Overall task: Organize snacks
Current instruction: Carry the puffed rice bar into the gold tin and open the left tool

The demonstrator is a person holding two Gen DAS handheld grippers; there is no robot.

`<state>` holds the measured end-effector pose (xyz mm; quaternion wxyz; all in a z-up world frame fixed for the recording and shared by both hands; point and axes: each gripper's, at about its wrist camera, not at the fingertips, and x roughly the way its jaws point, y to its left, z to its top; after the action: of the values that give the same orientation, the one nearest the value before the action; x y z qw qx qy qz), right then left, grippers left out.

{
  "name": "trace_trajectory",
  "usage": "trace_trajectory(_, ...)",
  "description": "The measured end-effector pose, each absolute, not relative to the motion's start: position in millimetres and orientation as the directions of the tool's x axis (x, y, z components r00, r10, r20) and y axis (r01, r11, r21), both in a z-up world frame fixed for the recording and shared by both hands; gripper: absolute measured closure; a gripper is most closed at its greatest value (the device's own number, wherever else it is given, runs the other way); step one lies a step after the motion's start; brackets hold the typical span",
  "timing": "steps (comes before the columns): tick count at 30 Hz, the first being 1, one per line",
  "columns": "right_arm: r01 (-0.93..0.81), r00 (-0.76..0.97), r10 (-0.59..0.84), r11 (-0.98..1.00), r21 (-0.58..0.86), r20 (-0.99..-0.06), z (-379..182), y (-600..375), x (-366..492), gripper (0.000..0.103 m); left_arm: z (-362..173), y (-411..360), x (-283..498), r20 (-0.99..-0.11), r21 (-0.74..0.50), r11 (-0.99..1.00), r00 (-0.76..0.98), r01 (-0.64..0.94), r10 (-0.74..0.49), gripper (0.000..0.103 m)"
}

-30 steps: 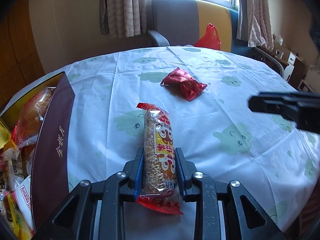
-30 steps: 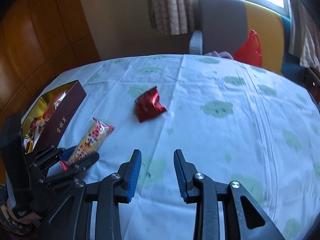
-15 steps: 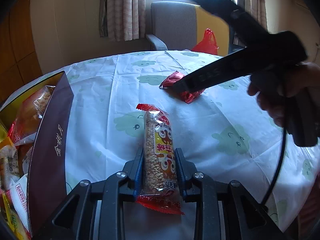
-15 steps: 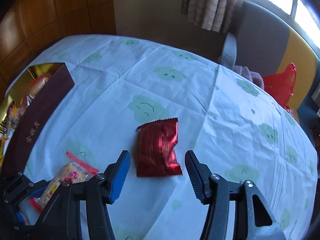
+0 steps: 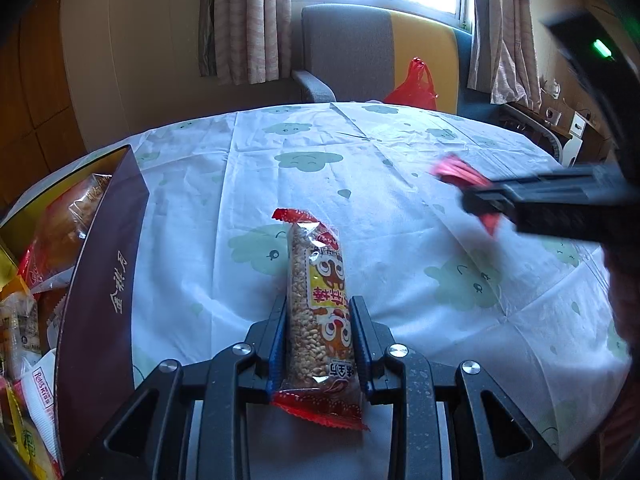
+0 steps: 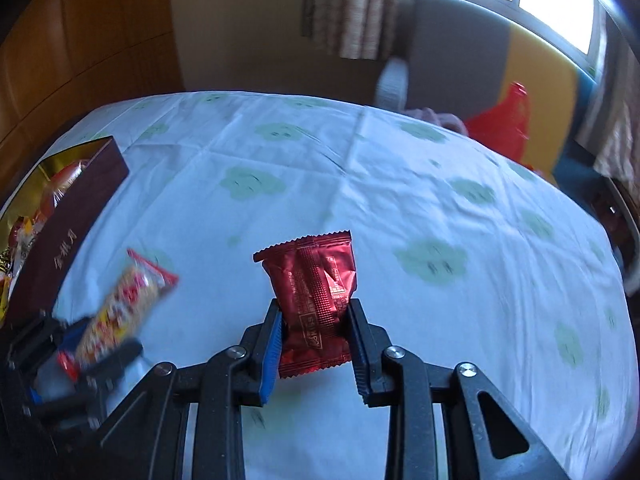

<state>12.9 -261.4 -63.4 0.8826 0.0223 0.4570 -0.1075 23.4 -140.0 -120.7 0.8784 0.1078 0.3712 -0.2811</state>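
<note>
My left gripper (image 5: 318, 322) is shut on a long clear pack of puffed grain bar (image 5: 318, 300) with red ends, held over the tablecloth. My right gripper (image 6: 314, 326) is shut on a dark red foil snack packet (image 6: 314, 284), lifted above the table. In the left wrist view the right gripper (image 5: 500, 204) shows blurred at the right with the red packet (image 5: 456, 170). In the right wrist view the left gripper (image 6: 80, 356) holds the grain bar (image 6: 124, 308) at the lower left. A maroon gift box (image 5: 100, 280) full of snacks stands at the left, also in the right wrist view (image 6: 64, 224).
A round table with a white cloud-print cloth (image 5: 360, 168) fills both views. Behind it stands a grey and yellow armchair (image 5: 360, 52) with a red plastic bag (image 5: 412, 88). Curtains and a window are at the back.
My right gripper closed on the red foil packet and lifted it off the cloth toward the right. My left gripper keeps holding the grain bar in about the same place.
</note>
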Motion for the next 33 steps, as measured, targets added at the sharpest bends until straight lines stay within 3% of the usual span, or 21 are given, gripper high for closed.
trace_trajectory(5,0.335,0.573,-0.261,0.940,-0.068,-0.777,-81,-281,-20,0.072,-120,-142,22,-0.716,0.003,0.818,0.573,0.575,-0.399,0.073)
trace_trajectory(15,0.339,0.601,-0.307,0.934,-0.113,-0.737,-88,-274,-22,0.072,-113,-145,21,-0.755,0.006,0.824,0.543,0.567,-0.368,0.074)
trace_trajectory(26,0.342,0.608,-0.309,0.933,-0.110,-0.731,-88,-273,-24,0.072,-72,-125,2,-0.725,-0.069,0.808,0.528,0.585,-0.443,0.074)
trace_trajectory(33,0.341,0.609,-0.308,0.934,-0.110,-0.731,-88,-273,-24,0.072,-33,-62,30,-0.699,-0.195,0.875,0.563,0.443,-0.441,0.074)
